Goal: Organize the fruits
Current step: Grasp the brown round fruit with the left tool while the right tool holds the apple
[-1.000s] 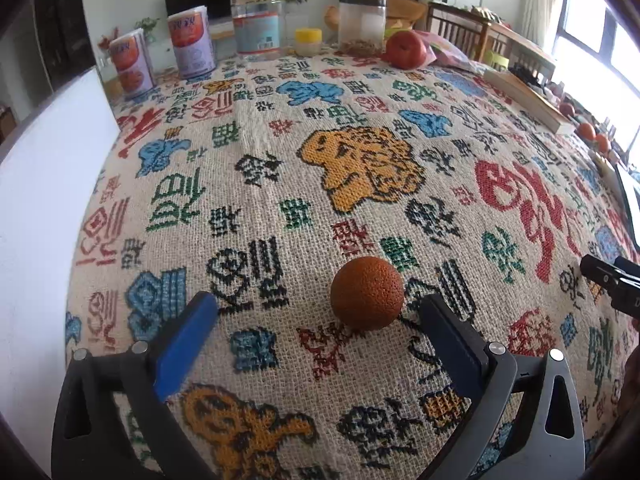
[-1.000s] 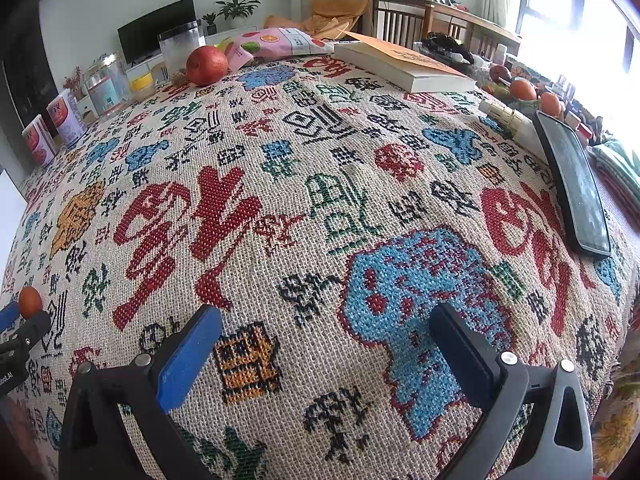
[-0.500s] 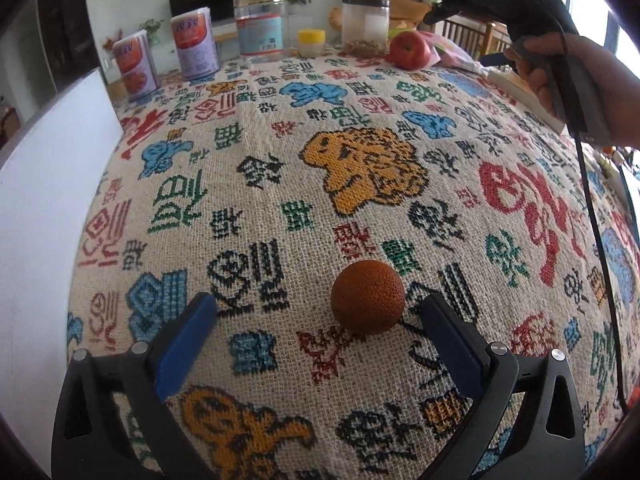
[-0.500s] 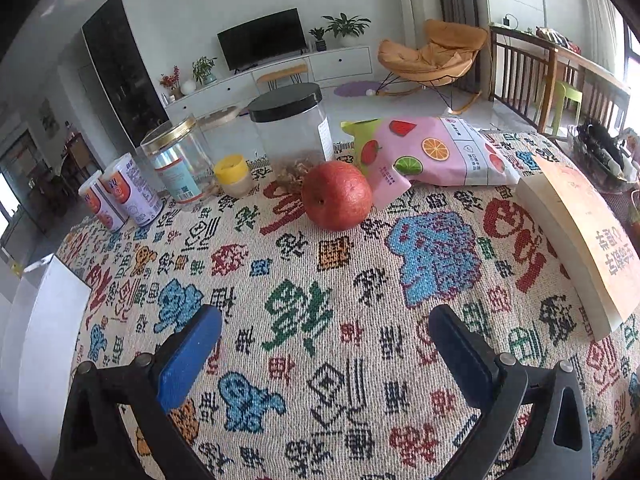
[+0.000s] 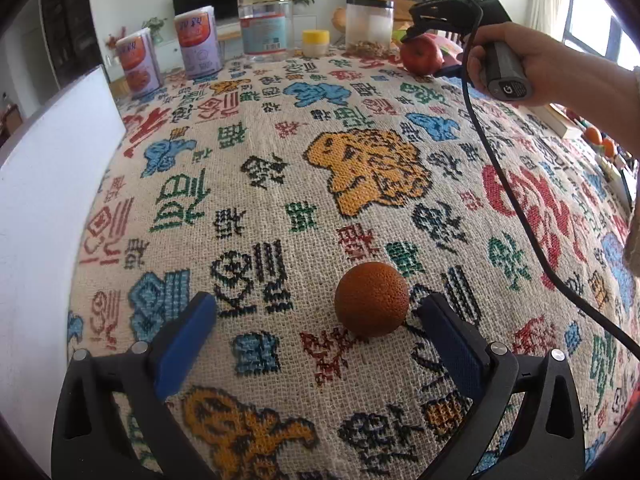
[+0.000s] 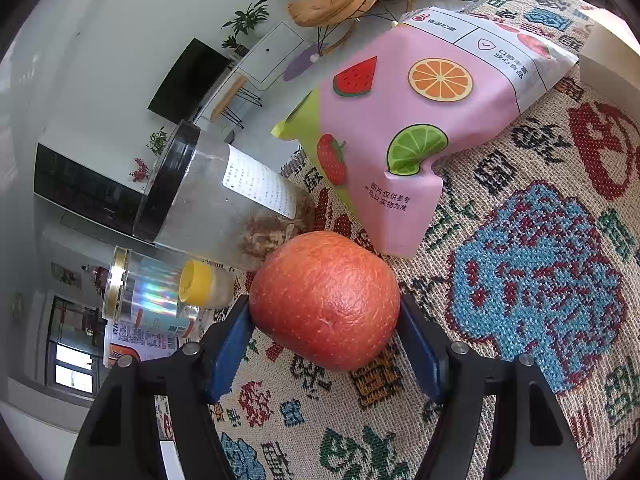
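A small rough orange-brown fruit (image 5: pixel 371 299) lies on the patterned tablecloth (image 5: pixel 280 152), close to the right finger of my open left gripper (image 5: pixel 316 314), which rests low over the cloth. A large red apple (image 6: pixel 325 299) sits between the blue pads of my right gripper (image 6: pixel 325 322); both pads touch its sides and it still rests on the cloth. In the left wrist view the right gripper (image 5: pixel 434 30) shows at the far side of the table, over the apple (image 5: pixel 421 55).
Behind the apple stand a clear black-lidded jar (image 6: pixel 224 196), a small yellow-lidded jar (image 6: pixel 206 284), a larger clear jar (image 6: pixel 148 296) and a pink fruit-print bag (image 6: pixel 420 120). Two cans (image 5: pixel 198 42) and a white board (image 5: pixel 44 216) are at the left. The right gripper's cable (image 5: pixel 520 208) crosses the cloth.
My right gripper moved across the table to the apple, tilted, and closed its pads against it. The left gripper and the small fruit have not moved.
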Action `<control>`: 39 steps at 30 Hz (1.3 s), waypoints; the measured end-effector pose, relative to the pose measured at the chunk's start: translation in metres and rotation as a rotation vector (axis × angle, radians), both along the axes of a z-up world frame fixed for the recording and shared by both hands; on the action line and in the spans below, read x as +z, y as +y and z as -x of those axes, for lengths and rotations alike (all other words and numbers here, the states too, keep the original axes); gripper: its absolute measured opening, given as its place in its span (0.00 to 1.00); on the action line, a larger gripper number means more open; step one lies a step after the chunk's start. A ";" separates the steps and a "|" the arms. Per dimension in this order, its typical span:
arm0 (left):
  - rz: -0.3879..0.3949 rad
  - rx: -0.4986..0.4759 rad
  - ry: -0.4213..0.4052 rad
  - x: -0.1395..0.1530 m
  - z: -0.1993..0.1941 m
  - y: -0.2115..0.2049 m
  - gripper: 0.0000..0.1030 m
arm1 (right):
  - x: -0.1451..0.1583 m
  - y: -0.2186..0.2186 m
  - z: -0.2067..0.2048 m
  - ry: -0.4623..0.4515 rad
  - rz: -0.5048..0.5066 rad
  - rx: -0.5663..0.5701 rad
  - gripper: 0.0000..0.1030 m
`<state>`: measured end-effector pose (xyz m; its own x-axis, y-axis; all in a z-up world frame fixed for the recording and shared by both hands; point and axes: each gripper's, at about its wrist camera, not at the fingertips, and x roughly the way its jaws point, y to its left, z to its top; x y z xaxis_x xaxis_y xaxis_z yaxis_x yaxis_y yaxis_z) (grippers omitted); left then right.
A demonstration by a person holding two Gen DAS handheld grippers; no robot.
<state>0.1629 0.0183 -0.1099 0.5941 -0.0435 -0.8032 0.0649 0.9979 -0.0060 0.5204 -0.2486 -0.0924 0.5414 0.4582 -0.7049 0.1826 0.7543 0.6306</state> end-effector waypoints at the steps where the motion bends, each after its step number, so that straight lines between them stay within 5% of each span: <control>1: 0.000 0.000 0.000 0.000 0.000 0.000 1.00 | 0.003 0.000 0.011 -0.009 0.012 0.021 0.68; 5: -0.001 0.000 0.000 0.000 0.000 0.000 1.00 | 0.021 -0.001 0.074 -0.024 0.023 0.189 0.68; 11: -0.005 0.000 -0.001 0.000 -0.001 0.000 1.00 | 0.056 -0.012 0.230 0.049 0.236 0.517 0.69; 15: -0.011 0.002 -0.002 0.001 0.000 -0.002 1.00 | 0.054 -0.009 0.312 0.185 0.480 0.701 0.69; 18: -0.010 0.002 -0.002 0.001 0.000 -0.002 1.00 | 0.036 0.007 0.329 0.223 0.654 0.772 0.69; 23: -0.011 0.003 -0.002 0.001 0.000 -0.002 1.00 | 0.030 0.021 0.318 0.052 0.705 0.698 0.69; 29: -0.010 0.003 -0.002 0.001 0.000 -0.001 1.00 | 0.030 0.008 0.307 -0.107 0.565 0.501 0.69; 39: -0.011 0.003 -0.002 0.001 0.000 -0.001 1.00 | 0.017 0.003 0.331 -0.199 0.415 0.327 0.69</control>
<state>0.1629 0.0169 -0.1091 0.5957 -0.0333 -0.8025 0.0621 0.9981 0.0046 0.1897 -0.2458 -0.0753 0.5585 0.3304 -0.7608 -0.1948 0.9438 0.2669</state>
